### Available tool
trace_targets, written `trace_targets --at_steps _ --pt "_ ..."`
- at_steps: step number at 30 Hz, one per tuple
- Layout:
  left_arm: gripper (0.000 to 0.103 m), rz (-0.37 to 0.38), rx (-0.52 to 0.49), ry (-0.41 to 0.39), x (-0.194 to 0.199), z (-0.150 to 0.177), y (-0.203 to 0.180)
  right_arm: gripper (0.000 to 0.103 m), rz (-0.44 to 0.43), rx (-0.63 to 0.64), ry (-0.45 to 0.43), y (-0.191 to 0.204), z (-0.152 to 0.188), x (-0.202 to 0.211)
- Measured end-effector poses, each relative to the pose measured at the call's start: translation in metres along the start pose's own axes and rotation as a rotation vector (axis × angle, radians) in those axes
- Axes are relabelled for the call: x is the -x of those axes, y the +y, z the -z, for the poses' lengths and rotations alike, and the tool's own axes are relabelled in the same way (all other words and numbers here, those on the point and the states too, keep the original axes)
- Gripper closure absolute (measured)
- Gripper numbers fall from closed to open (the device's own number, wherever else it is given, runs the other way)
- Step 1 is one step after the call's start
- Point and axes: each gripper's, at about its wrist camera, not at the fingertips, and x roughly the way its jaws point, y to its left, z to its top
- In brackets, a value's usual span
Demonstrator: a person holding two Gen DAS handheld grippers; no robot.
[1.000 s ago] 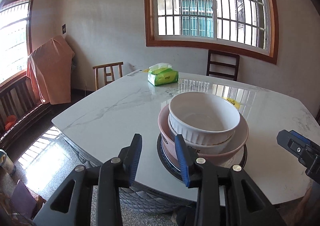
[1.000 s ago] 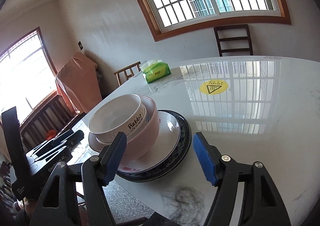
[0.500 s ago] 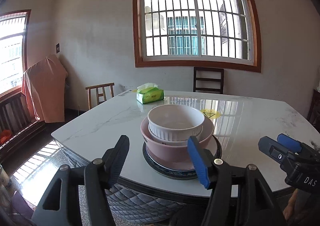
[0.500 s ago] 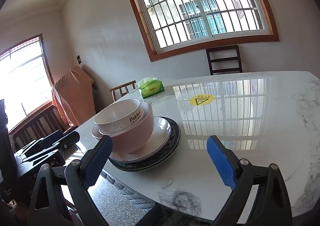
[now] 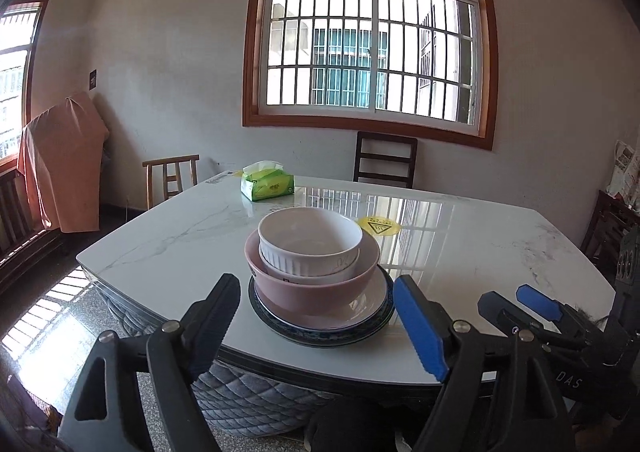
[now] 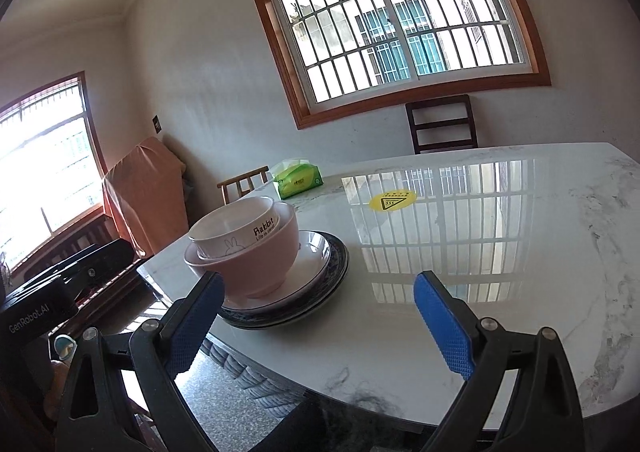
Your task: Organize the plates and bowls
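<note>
**Marble worktop, one stack near its edge**

Glossy white marble mirrors the barred window [image 5: 372, 44]. On the worktop [image 5: 480, 252] a white bowl [image 5: 310, 240] nests in a pink bowl [image 5: 312, 284] atop stacked plates [image 5: 372, 326], near the front edge. A tissue pack [image 5: 267, 184] and yellow sticker [image 5: 379, 227] lie behind. Left tongs [image 5: 320, 324] and right tongs [image 6: 316, 328] gape, empty, short of the stack. Chairs [image 5: 385, 158] line the wall.

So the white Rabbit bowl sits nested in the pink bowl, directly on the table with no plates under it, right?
Not quite. The white Rabbit bowl does sit nested in the pink bowl, but plates lie under it on the table; the right wrist view shows them.
</note>
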Motion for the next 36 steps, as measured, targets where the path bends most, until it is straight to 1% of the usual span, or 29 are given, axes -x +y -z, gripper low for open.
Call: trace_targets --at_steps 2,11,18,25,36 --pt "0.019 0.001 0.009 0.003 0.0 0.001 0.002 0.008 -0.002 -0.006 -0.002 -0.001 0.0 0.001" --pt "0.019 -0.04 0.0 0.02 -0.007 0.008 0.003 0.007 -0.003 0.007 -0.016 0.001 0.002 0.004" --pt "0.019 -0.098 0.009 0.026 -0.017 0.021 0.005 0.005 0.003 0.011 0.004 0.002 0.004 0.0" --pt "0.019 -0.092 0.032 0.065 -0.03 0.035 0.012 0.005 0.011 0.054 0.001 0.01 0.008 -0.001" --pt "0.019 -0.101 0.036 0.097 -0.041 0.045 0.016 0.004 0.005 0.067 0.009 0.013 0.009 -0.004"
